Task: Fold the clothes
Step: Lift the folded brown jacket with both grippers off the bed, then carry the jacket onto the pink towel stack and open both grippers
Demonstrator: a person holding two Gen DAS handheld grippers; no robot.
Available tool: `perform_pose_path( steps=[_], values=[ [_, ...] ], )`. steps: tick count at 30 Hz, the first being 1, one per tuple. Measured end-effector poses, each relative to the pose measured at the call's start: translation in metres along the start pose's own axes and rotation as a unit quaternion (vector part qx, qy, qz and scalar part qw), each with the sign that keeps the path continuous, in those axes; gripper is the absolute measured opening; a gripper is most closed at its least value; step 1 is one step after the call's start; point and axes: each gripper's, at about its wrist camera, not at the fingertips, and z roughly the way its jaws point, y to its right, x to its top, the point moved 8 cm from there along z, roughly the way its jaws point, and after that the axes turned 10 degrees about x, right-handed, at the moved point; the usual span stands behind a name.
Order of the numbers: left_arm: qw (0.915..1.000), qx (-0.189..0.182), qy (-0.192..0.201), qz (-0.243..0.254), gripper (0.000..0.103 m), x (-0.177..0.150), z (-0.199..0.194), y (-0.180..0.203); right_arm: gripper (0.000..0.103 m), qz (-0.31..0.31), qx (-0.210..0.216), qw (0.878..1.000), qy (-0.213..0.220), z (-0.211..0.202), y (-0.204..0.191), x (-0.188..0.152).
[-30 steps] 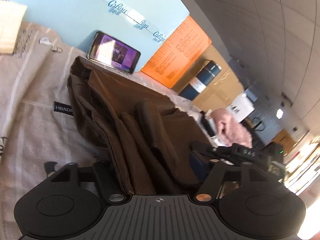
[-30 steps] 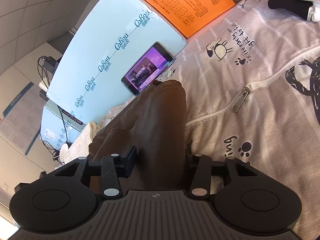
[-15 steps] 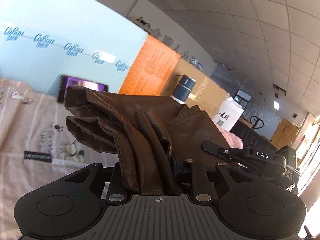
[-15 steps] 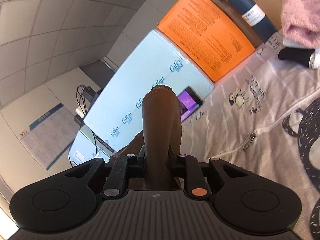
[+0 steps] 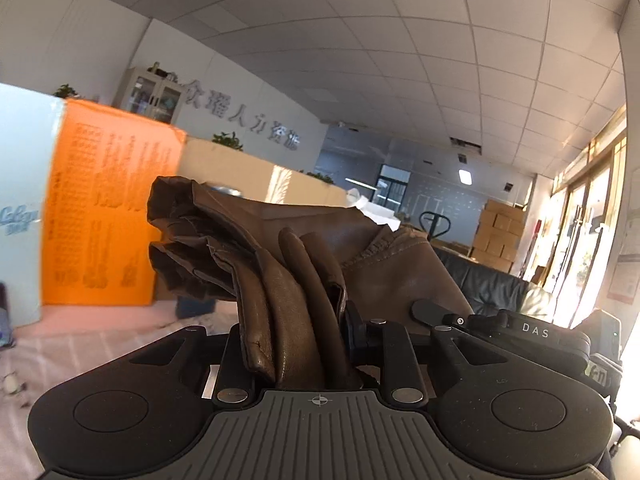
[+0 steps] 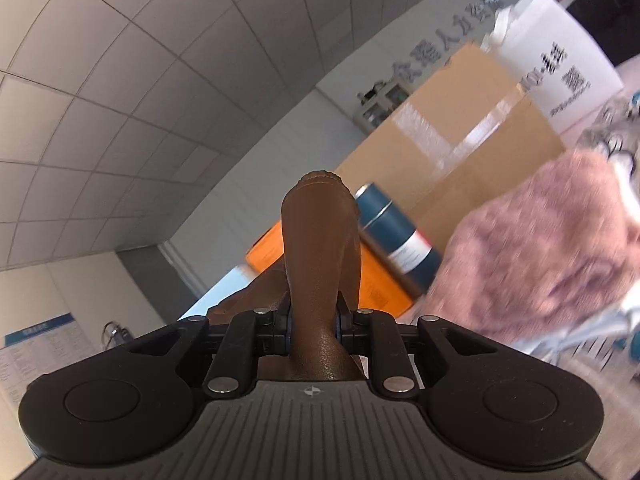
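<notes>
A brown leather-like garment (image 5: 304, 248) is bunched in folds between the fingers of my left gripper (image 5: 296, 332), which is shut on it and holds it up in the air. My right gripper (image 6: 314, 324) is shut on another part of the same brown garment (image 6: 320, 240), which stands up as a narrow roll between its fingers. The right gripper's body (image 5: 520, 332) shows at the lower right of the left wrist view, close beside the garment. Both cameras tilt up toward the ceiling.
An orange box (image 5: 108, 220) and a light blue box (image 5: 20, 216) stand at left behind the pale printed bed cover (image 5: 80, 344). A blue flask (image 6: 396, 236), a cardboard box (image 6: 460, 136) and a pink fluffy garment (image 6: 540, 248) lie to the right.
Both grippers closed on the brown garment and lifted it off the bed cover. The views swung up from the bed toward the room and ceiling.
</notes>
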Motion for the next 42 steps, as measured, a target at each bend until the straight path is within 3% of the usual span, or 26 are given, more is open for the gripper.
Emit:
perform_pose_path(
  steps=[6,10,12,14,16,18,21,23,25,31,33,36,42],
  values=[
    [0.9996,-0.025,-0.003,0.016,0.023,0.007,0.082,0.039,0.016,-0.018,-0.078,0.993,0.083,0.006,0.064,0.057],
    [0.9986,-0.041,-0.022,0.026,0.023,-0.007,0.122,0.052,0.016,-0.032,-0.118,0.984,0.128,0.001,0.099,0.067],
    [0.9977,-0.029,-0.033,0.052,0.025,-0.017,0.136,0.053,0.016,-0.046,-0.15,0.978,0.135,-0.001,0.12,0.068],
    [0.9968,-0.001,-0.043,0.067,0.035,-0.027,0.142,0.049,0.016,-0.051,-0.195,0.971,0.128,-0.004,0.138,0.068],
    [0.9962,0.026,-0.053,0.064,0.065,-0.035,0.142,0.043,0.017,-0.033,-0.223,0.967,0.119,-0.011,0.155,0.068],
    [0.9953,0.057,-0.06,0.05,0.08,-0.037,0.136,0.033,0.028,-0.024,-0.255,0.96,0.108,-0.014,0.167,0.065],
    [0.9933,0.086,-0.075,0.02,0.094,-0.047,0.137,0.014,0.041,-0.014,-0.311,0.946,0.087,-0.013,0.186,0.058],
    [0.9896,0.107,-0.097,0.005,0.096,-0.057,0.148,0.003,0.044,0.004,-0.337,0.939,0.071,-0.011,0.203,0.053],
    [0.9878,0.105,-0.115,-0.004,0.096,-0.067,0.156,0.0,0.048,0.008,-0.355,0.933,0.058,-0.011,0.209,0.046],
    [0.9907,0.112,-0.074,0.024,0.099,-0.059,0.143,0.005,0.059,-0.081,-0.402,0.911,0.047,-0.006,0.201,0.038],
    [0.9911,0.115,-0.06,0.033,0.099,-0.056,0.139,0.007,0.069,-0.088,-0.408,0.907,0.054,-0.007,0.2,0.039],
    [0.9909,0.116,-0.036,0.058,0.101,-0.05,0.124,0.011,0.081,-0.084,-0.413,0.904,0.071,-0.013,0.196,0.041],
    [0.9884,0.126,0.001,0.085,0.103,-0.033,0.069,0.007,0.095,-0.114,-0.401,0.903,0.1,-0.019,0.171,0.041]
  ],
)
